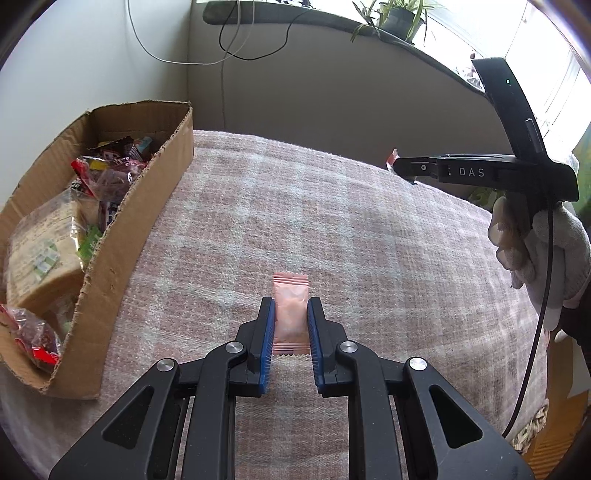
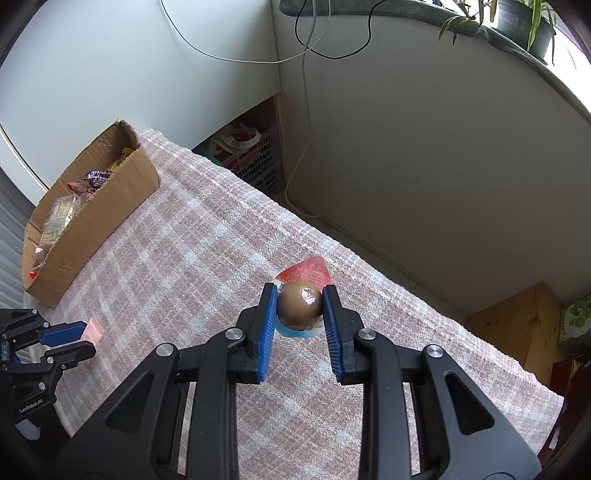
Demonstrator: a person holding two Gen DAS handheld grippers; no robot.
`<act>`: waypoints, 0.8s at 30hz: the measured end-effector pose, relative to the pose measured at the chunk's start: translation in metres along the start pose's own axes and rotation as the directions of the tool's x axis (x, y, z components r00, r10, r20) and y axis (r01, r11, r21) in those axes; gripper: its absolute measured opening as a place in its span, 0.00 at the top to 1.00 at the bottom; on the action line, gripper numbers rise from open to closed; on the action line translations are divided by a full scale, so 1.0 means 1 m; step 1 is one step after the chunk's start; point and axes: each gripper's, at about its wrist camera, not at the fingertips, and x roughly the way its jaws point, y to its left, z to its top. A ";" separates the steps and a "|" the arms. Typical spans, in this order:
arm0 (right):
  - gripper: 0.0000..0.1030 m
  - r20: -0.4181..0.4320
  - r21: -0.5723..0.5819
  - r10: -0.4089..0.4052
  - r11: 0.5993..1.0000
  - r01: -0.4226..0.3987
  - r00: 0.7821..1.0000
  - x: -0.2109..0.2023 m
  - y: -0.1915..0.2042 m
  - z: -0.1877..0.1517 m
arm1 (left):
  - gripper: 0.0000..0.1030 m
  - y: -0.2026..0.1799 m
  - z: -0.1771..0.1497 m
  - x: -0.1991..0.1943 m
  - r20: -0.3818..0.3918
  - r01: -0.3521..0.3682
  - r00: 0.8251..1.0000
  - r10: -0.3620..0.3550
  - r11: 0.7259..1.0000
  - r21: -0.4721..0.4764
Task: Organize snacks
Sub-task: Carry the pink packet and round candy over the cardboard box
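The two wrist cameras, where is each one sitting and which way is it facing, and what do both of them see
Left wrist: on the left gripper, looking forward and down along its fingers at the pink packet between them; the gloved right hand shows at right.
Right wrist: on the right gripper, looking along its fingers at the wrapped brown egg snack; the left gripper shows low left.
Shared: the cardboard box of snacks, the plaid cloth, the pink packet, the windowsill plant.

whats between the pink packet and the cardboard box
Only bare checked tablecloth lies between the pink packet in the left gripper and the cardboard box, clearest in the left wrist view.
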 end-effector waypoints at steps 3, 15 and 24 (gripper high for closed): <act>0.75 0.010 0.009 0.018 1.000 -0.018 1.000 -0.010 0.010 0.003 | 0.84 0.005 0.004 -0.014 0.015 0.004 1.000 -0.004 1.000 0.005; 0.75 0.026 -0.055 0.054 0.997 -0.052 0.998 -0.027 0.082 0.044 | 0.84 0.051 0.025 -0.057 0.054 0.005 0.999 -0.003 1.000 -0.022; 0.75 0.010 -0.117 0.087 0.990 -0.085 0.996 -0.021 0.148 0.076 | 0.84 0.097 0.034 -0.074 0.071 -0.012 0.997 0.017 0.997 -0.073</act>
